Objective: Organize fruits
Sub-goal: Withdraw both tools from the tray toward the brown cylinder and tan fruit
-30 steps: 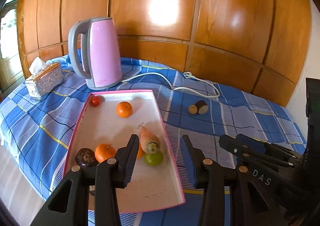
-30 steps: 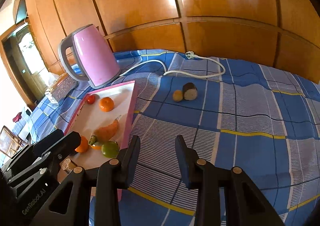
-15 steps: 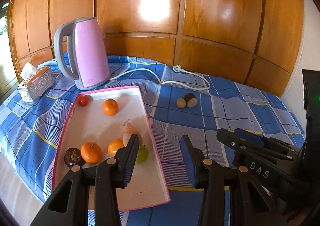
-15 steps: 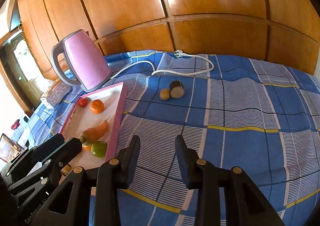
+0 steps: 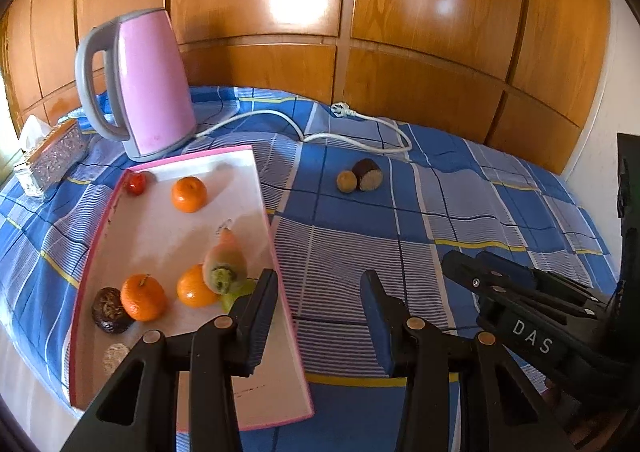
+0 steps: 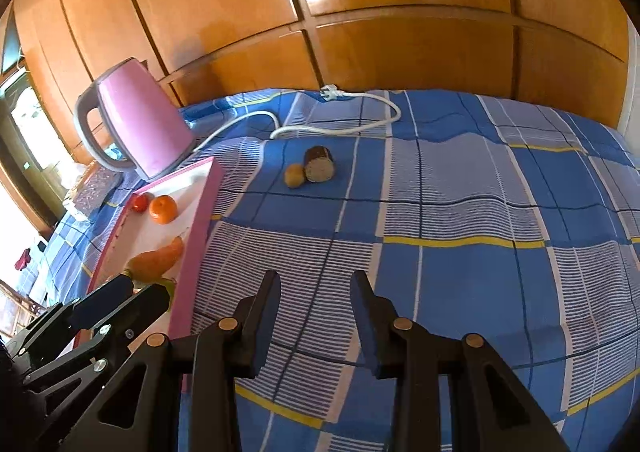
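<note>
A pink-rimmed white tray [image 5: 192, 392] lies on the blue checked cloth and holds several fruits: oranges [image 5: 189, 193], a small red fruit [image 5: 136, 183], a papaya-like fruit [image 5: 224, 264], a green fruit and a dark round one [image 5: 109, 310]. Two fruits lie on the cloth outside the tray: a small yellow-brown one [image 5: 346, 181] and a dark cut one [image 5: 367, 174], also in the right wrist view [image 6: 319, 164]. My left gripper [image 5: 318, 316] is open and empty by the tray's right rim. My right gripper [image 6: 314, 316] is open and empty over the cloth.
A pink kettle [image 5: 146, 81] stands behind the tray, its white cord [image 5: 352, 139] looping across the cloth to the back. A silver tissue box [image 5: 52, 157] sits at far left. Wooden wall panels close the back. The cloth's front edge is near.
Both grippers have swung to the right, away from the tray and toward the two loose fruits. Both jaws stay open. No fruit has moved.
</note>
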Available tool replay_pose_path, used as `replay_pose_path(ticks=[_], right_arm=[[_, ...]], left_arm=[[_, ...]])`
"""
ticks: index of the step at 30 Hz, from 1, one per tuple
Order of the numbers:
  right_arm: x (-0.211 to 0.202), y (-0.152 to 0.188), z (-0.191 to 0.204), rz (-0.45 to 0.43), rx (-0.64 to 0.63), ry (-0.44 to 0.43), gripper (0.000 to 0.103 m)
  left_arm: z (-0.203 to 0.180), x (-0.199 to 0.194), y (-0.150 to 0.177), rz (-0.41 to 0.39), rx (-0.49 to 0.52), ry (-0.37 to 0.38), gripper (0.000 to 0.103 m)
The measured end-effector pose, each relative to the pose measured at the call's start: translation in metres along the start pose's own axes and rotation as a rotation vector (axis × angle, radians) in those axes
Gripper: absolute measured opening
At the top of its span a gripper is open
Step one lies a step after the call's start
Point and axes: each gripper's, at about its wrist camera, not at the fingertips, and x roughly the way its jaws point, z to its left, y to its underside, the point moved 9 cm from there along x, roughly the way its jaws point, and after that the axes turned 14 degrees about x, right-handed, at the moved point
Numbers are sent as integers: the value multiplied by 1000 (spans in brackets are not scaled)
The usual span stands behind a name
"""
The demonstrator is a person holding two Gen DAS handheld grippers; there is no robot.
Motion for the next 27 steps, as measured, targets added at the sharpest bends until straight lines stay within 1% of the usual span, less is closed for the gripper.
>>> replay_pose_path(ticks=[9, 17, 27], right_arm=[[12, -12, -15, 6, 14, 32, 36], [28, -24, -18, 18, 5, 41, 36], [52, -48, -5, 39, -4, -1, 36]], left_arm=[[-5, 21, -13, 17, 7, 8, 44], [-3, 45, -25, 41, -17, 12, 44], [5, 70, -41, 48, -47, 8, 44]])
